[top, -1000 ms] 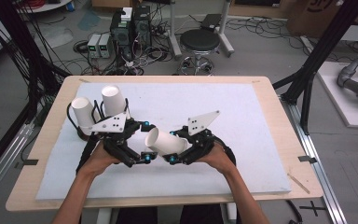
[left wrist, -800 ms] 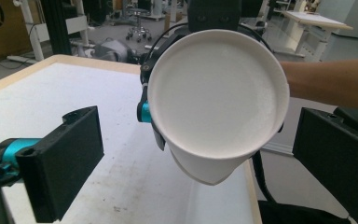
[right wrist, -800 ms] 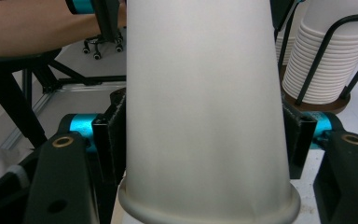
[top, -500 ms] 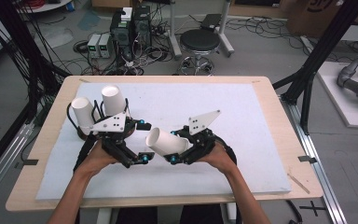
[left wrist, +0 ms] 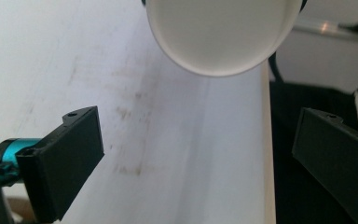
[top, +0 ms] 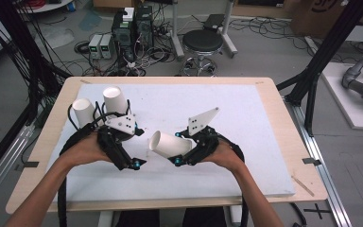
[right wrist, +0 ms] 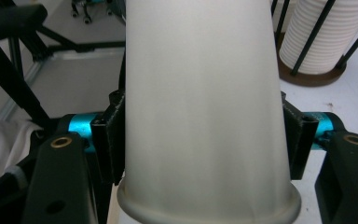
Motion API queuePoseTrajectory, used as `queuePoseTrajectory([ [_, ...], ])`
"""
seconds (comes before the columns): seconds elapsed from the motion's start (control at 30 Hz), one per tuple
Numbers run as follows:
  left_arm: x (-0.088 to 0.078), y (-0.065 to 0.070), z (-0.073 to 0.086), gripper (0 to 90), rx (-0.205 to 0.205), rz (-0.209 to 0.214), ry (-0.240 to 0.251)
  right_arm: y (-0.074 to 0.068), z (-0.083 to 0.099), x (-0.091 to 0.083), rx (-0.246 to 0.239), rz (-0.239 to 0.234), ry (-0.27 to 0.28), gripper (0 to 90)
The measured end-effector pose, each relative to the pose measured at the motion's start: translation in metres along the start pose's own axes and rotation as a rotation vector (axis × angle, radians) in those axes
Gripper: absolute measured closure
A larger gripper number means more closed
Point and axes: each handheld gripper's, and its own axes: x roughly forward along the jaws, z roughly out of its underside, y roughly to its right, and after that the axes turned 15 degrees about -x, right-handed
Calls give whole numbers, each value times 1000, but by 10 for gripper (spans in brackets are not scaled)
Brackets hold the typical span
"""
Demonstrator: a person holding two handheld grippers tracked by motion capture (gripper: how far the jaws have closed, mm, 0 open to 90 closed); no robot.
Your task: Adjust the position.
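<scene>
right gripper [top: 176,160]: clamped on white paper cup [top: 170,144]; in right gripper view both black pads press the cup's sides just above its rolled rim
cup [right wrist: 205,107]: off the table, lying tilted, one end pointing to 10 o'clock in high view, toward the left gripper; sits about table centre, slightly toward 6 o'clock
left gripper [top: 139,147]: jaws wide apart, nothing between them, have just been opening; fingers [left wrist: 65,158] stand well clear of the cup
cup in left gripper view [left wrist: 223,32]: its round white end shows at 12 o'clock, above and beyond the jaws, not touching them
left hand [top: 82,149]: at 9 o'clock of the cup, near it
right hand [top: 224,153]: at 3 o'clock of the cup
other cups: two upside-down white cups [top: 114,99] at table's 10 o'clock, just behind left gripper
cup stack [right wrist: 326,32]: ribbed white stack in a rod holder, 1 o'clock in right gripper view
table [top: 264,156]: white mat on a wooden top
</scene>
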Motion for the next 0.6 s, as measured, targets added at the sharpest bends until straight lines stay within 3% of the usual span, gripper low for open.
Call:
queuePoseTrajectory([
  [0.03,0,0,-1,18,10,-9,-34,1,-2,1,-4,-3,-33,328],
  [0.13,2,1,-5,18,16,-22,-109,2,-5,1,-7,-11,-67,328],
  [0.17,4,0,-7,34,34,-36,-189,3,-9,2,-12,-17,-100,328],
  [0.2,4,0,-7,34,34,-36,-189,3,-9,2,-12,-17,-100,328],
  [0.23,4,0,-9,34,39,-39,-224,4,-11,2,-18,-18,-120,328],
  [0.3,4,-1,-10,34,41,-43,-253,5,-15,3,-25,-25,-148,328],
  [0.37,4,-3,-10,35,19,-39,-249,6,-19,3,-36,-30,-176,328],
  [0.47,3,-6,-9,126,22,-36,-279,7,-24,4,-45,-36,-217,328],
  [0.6,5,-8,-9,120,21,-20,-297,9,-28,6,-48,-44,-272,327],
])
